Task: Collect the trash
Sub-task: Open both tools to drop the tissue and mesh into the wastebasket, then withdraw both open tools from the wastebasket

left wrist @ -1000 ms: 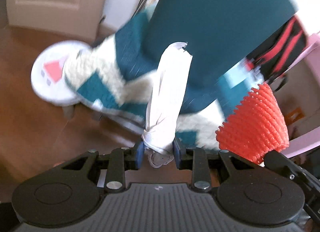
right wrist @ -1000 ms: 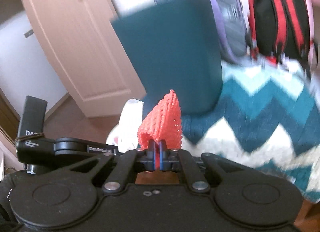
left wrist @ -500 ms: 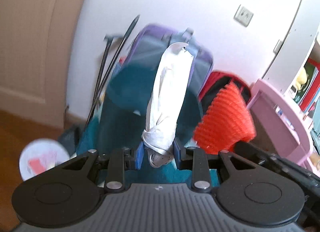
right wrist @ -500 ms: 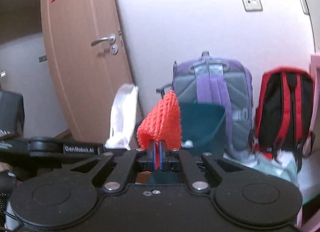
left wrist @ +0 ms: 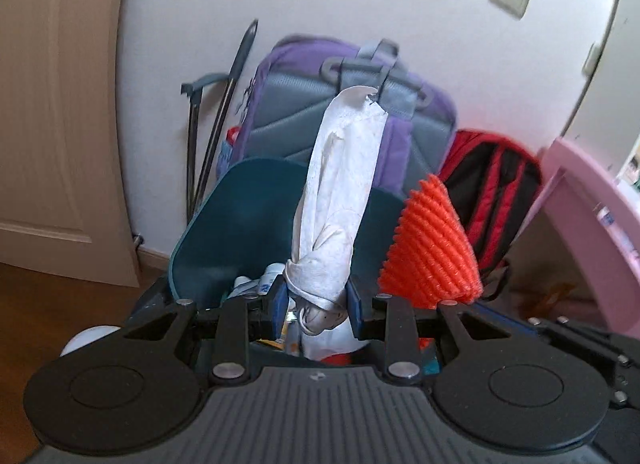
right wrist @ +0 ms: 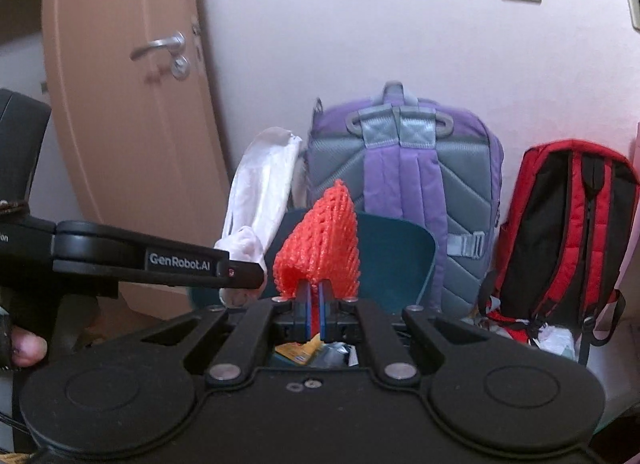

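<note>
My left gripper (left wrist: pixel 318 304) is shut on a crumpled white paper wrapper (left wrist: pixel 340 200) that sticks up between its blue pads. My right gripper (right wrist: pixel 314 304) is shut on an orange-red foam net sleeve (right wrist: pixel 320 244); the same sleeve (left wrist: pixel 430 252) shows at the right of the left wrist view. Both grippers hang over a dark teal trash bin (left wrist: pixel 236 224) whose rim (right wrist: pixel 396 252) stands just beyond the fingers. Several wrappers and scraps (right wrist: pixel 308 350) lie inside the bin. From the right wrist view the white wrapper (right wrist: pixel 260 200) and the left gripper's black body (right wrist: pixel 140 256) show at the left.
A purple and grey backpack (right wrist: pixel 404 192) and a red and black backpack (right wrist: pixel 568 232) lean on the white wall behind the bin. A tan door (right wrist: pixel 128 104) stands to the left. A pink piece of furniture (left wrist: pixel 592 224) is at the right. Dark poles (left wrist: pixel 216 128) lean by the door.
Both grippers rose from low over the zigzag rug and now hang above the teal bin, facing the wall and backpacks. Each keeps its grip on its piece of trash.
</note>
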